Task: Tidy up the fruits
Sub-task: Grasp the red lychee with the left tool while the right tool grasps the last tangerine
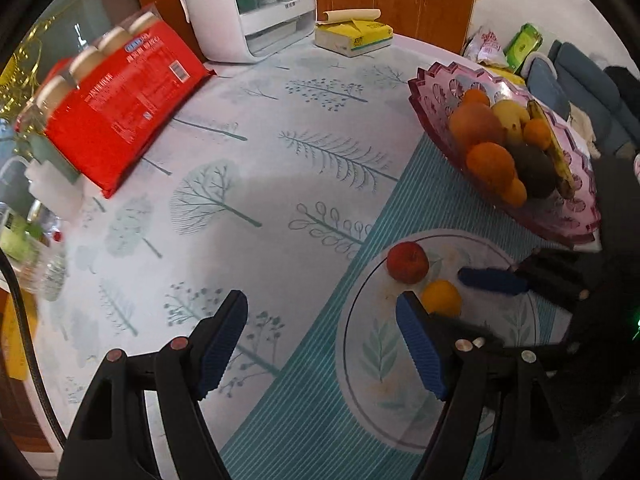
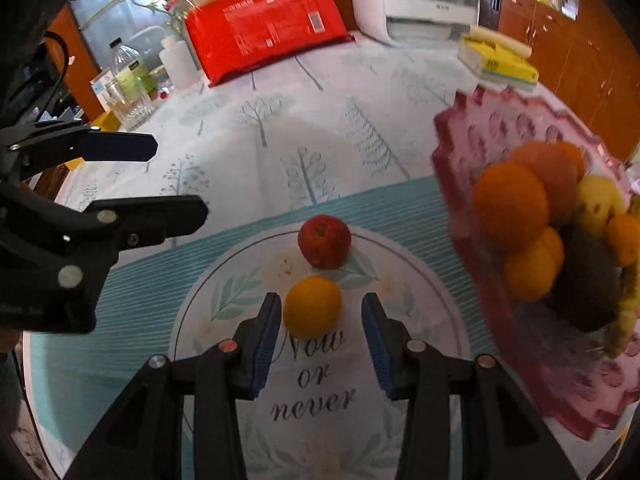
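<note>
A small orange lies on a round leaf-print mat, with a red apple just beyond it. My right gripper points down at the orange, a blue pad on each side of its near half and a gap showing on both sides, so it is open. In the left wrist view the apple and the orange sit at lower right, with one blue finger of the right gripper beside them. My left gripper hangs open and empty over the tablecloth, left of the mat. A pink fruit bowl holds oranges, a lemon, a banana and a dark fruit.
A red pack of jars, a white appliance and a yellow tissue box stand at the back of the table. Bottles crowd the left edge. The pink bowl rises close to the right of the mat.
</note>
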A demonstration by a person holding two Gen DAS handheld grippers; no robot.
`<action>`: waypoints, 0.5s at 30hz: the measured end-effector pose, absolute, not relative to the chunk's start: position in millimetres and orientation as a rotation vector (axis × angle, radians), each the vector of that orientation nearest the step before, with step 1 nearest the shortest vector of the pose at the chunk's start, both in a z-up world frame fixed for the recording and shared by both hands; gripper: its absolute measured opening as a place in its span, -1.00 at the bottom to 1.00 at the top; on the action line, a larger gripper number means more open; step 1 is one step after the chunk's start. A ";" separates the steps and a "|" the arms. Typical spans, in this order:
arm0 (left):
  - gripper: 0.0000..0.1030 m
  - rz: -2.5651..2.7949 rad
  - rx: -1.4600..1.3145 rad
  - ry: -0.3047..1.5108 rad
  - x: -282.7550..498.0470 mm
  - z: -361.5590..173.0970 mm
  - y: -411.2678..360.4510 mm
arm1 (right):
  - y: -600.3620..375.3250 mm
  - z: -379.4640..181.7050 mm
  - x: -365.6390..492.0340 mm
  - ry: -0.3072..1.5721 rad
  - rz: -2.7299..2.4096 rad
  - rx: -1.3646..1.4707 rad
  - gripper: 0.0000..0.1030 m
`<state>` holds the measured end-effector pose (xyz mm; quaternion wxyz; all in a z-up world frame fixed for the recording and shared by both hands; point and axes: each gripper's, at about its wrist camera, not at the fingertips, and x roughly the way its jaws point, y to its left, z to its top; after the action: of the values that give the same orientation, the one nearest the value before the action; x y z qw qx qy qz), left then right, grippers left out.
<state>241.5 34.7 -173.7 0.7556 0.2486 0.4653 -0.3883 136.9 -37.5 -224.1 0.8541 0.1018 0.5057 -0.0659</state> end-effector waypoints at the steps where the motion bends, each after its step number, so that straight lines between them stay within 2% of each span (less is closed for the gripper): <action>1: 0.47 -0.851 0.534 1.018 243.0 -175.0 33.6 | -36.9 -227.9 139.1 1.071 -0.135 0.214 -0.18; 3: 0.47 -0.860 0.520 1.027 245.2 -178.9 29.2 | -35.8 -232.5 140.5 1.083 -0.126 0.215 -0.20; 5: 0.47 -0.873 0.507 1.038 246.7 -184.0 24.0 | -34.4 -232.5 139.8 1.063 -0.106 0.205 -0.36; 15: 0.47 -0.915 0.467 1.119 249.3 -215.2 -9.9 | -48.7 -229.4 125.2 1.057 -0.096 0.217 -0.37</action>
<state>249.3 -9.9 -215.2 0.7251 0.2119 0.5072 -0.4148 125.2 -48.7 -229.4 0.8569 0.1034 0.5028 -0.0458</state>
